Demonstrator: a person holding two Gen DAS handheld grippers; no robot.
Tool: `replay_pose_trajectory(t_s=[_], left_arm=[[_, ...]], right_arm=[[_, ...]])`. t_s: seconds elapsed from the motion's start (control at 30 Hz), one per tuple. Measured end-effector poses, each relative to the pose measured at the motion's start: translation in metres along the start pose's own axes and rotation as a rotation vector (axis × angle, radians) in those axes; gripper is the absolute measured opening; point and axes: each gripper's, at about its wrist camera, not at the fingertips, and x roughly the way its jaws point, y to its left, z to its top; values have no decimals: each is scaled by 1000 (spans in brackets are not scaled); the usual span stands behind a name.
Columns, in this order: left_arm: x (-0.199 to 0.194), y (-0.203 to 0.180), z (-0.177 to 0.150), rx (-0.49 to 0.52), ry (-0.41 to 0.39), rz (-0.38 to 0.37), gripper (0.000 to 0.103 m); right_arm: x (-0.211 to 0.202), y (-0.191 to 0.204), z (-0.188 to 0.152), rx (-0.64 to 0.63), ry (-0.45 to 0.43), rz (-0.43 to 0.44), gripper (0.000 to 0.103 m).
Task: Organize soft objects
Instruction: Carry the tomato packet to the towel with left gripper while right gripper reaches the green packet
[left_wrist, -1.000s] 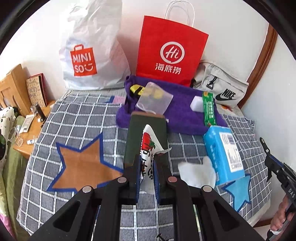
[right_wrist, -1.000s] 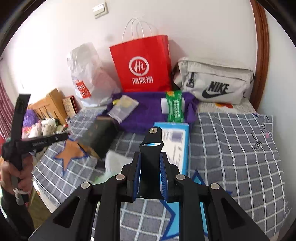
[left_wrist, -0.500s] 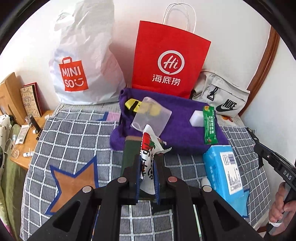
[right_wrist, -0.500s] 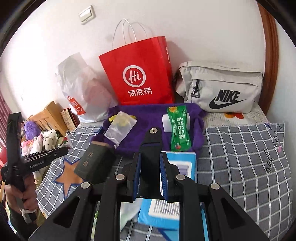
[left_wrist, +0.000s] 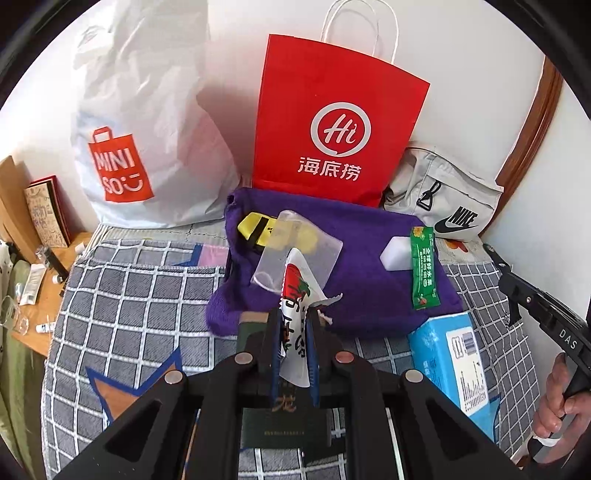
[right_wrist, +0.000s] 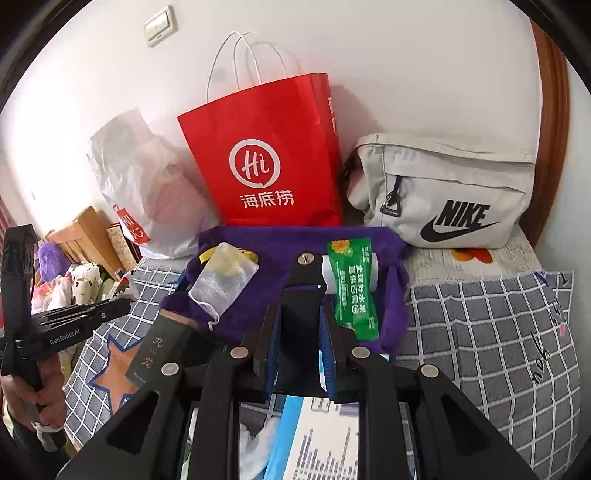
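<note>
My left gripper (left_wrist: 292, 325) is shut on a white snack packet with a red strawberry print (left_wrist: 293, 291), held above the near edge of a purple towel (left_wrist: 369, 266). On the towel lie a clear mesh pouch (left_wrist: 295, 251), a yellow item (left_wrist: 255, 229), a white block (left_wrist: 397, 254) and a green sachet (left_wrist: 424, 273). My right gripper (right_wrist: 300, 325) is shut on a black strap piece (right_wrist: 304, 291), over the towel (right_wrist: 280, 243) beside the green sachet (right_wrist: 352, 284).
A red paper bag (left_wrist: 332, 125), a white Miniso bag (left_wrist: 140, 122) and a grey Nike pouch (left_wrist: 443, 195) stand against the wall. A dark green box (left_wrist: 284, 421) and a blue tissue pack (left_wrist: 450, 365) lie on the checked bedspread. A wooden side table (left_wrist: 33, 280) is at left.
Both grippers moved forward toward the purple towel and the bags, each keeping hold of its item. The towel and bags now look larger and closer.
</note>
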Motion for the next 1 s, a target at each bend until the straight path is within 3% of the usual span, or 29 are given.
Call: replay_pose_trajectory(t_s=[0.47,0.53,1.0], left_arm=[[39,7,24,-24,22,-1,12],[46,10,26,-34,32,-9,12],[105,2,45,-24,114,-26,13]], right_arm=[[45,-15,22,-3,43,-6,21],[54,-14,23,-19,45,-37,21],[118,-13,15,-64,149,6,21]])
